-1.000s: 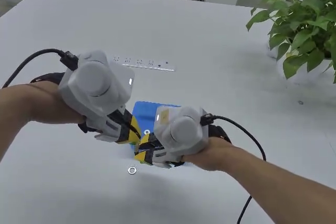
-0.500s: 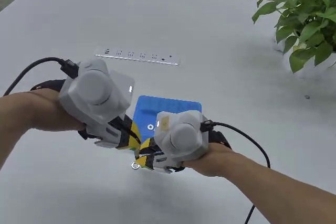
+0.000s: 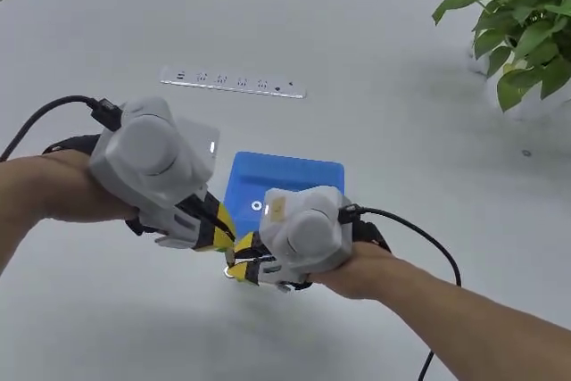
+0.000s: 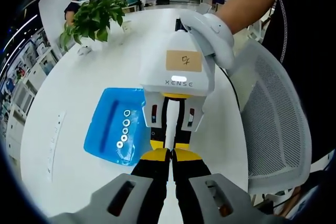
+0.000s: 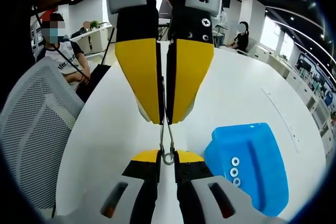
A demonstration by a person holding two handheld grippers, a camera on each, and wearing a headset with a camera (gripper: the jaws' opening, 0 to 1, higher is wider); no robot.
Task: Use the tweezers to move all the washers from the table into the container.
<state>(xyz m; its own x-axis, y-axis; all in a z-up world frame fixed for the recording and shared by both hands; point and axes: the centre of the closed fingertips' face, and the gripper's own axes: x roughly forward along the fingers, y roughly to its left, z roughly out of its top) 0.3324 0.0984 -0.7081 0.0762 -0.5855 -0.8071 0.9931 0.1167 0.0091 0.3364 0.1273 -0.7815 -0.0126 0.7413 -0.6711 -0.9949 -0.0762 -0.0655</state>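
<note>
While one washer [image 5: 168, 158] sits at the tips of the tweezers [image 5: 166, 129], just beside the container [image 5: 257, 150] on the tabletop [image 5: 236, 93], the left hand-held gripper [image 5: 164, 121] pinches the tweezers. The right hand-held gripper [image 5: 168, 156] flanks those tips, its grip unclear.

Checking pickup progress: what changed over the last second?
The left tongs, gripping the tweezers, and the right tongs came down over the loose washer, which lay bare on the table a second ago; the tweezer tips now sit at it. Lifted or not, I can't tell. The container and the washers inside stayed put.
</note>
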